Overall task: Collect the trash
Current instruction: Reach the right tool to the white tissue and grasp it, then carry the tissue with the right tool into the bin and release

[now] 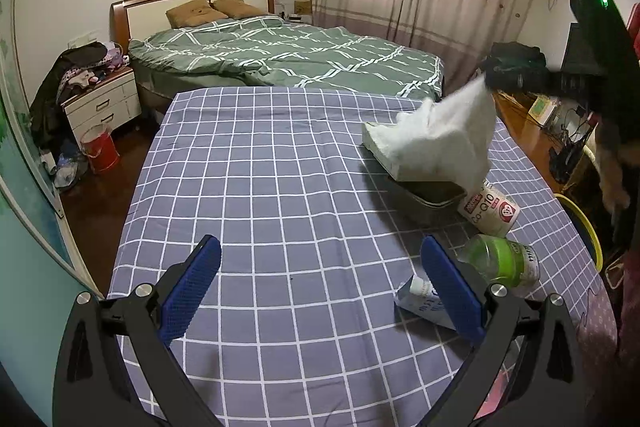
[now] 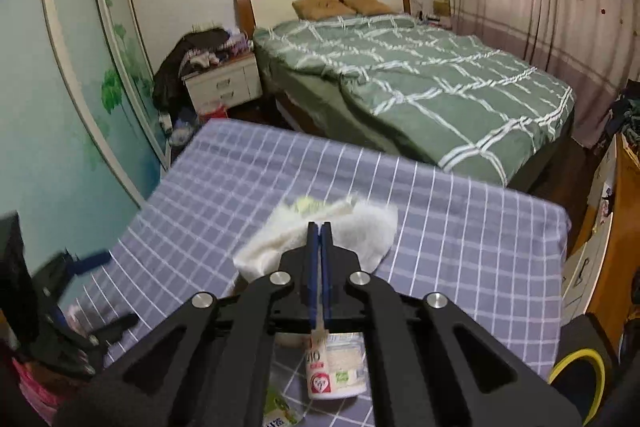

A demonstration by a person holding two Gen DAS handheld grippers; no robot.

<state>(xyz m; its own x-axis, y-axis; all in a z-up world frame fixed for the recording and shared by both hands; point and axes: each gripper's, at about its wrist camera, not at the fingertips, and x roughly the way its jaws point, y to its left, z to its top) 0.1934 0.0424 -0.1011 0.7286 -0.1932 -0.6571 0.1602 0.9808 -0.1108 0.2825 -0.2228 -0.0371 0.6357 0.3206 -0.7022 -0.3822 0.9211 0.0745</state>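
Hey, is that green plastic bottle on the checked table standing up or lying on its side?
Lying on its side. In the left wrist view the green bottle rests lengthwise on the checked tablecloth.

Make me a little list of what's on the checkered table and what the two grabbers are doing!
right gripper: shut on the white tissue, held up off the table
left gripper: open, nothing between its fingers
table: blue checkered cloth
tissue pack: under the tissue
metal tray: beside the white bottle
green bottle: lying down
small tube: by the left gripper
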